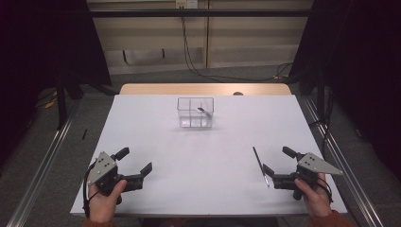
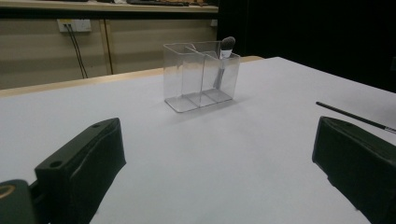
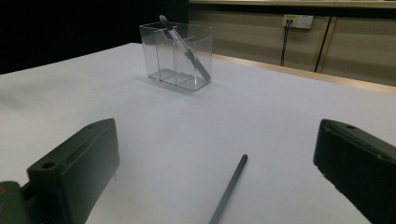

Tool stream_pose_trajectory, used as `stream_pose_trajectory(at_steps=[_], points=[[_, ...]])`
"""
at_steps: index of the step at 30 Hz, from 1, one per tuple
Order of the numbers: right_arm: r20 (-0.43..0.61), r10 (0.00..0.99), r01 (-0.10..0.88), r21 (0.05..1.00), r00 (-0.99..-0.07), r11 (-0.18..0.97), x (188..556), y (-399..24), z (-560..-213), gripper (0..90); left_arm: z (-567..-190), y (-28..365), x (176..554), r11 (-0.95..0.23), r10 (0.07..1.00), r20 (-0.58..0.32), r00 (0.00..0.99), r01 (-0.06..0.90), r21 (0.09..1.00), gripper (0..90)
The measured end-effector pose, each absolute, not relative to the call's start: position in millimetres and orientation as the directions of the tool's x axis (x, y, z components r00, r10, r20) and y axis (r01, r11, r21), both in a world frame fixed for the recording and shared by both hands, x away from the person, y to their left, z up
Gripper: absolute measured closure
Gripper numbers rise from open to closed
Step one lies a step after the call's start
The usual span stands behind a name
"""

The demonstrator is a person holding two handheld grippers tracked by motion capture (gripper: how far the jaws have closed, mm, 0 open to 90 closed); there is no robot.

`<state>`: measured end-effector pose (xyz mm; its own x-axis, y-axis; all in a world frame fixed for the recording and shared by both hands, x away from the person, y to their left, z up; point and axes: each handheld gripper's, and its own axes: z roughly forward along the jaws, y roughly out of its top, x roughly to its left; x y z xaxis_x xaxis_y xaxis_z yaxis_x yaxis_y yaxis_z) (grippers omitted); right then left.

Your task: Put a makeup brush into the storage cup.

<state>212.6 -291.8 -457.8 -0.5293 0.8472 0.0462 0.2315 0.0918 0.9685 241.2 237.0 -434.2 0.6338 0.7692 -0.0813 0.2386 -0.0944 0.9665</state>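
A clear plastic organiser (image 1: 195, 112) with compartments stands at the far middle of the white table (image 1: 156, 137). A makeup brush (image 1: 204, 111) leans inside its right compartment, its bristle head (image 2: 227, 44) sticking out above the rim. A thin dark brush or pencil (image 1: 260, 165) lies flat at the near right, just left of my right gripper (image 1: 278, 161), which is open. In the right gripper view that stick (image 3: 229, 189) lies between the jaws. My left gripper (image 1: 135, 161) stands open at the near left with nothing between its fingers.
The white sheet covers a wooden table whose far edge (image 1: 203, 88) shows behind the organiser (image 3: 176, 55). Dark curtains flank both sides. Cables (image 1: 198, 71) trail on the floor beyond, and metal rails (image 1: 42, 161) run along the left and right.
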Motion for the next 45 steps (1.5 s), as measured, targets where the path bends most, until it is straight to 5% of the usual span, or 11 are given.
stream_pose_trajectory(at_steps=[28,45], points=[[0.055,0.847,0.238,0.967,-0.528,0.086,241,-281,-444,3.0,-438,234,245,-0.128,0.759,-0.074,0.647,0.260,0.957,2.2],[0.100,0.798,0.361,0.920,-0.594,0.153,263,-277,-424,1.9,-437,235,243,-0.145,0.759,-0.056,0.648,0.252,0.957,2.2]])
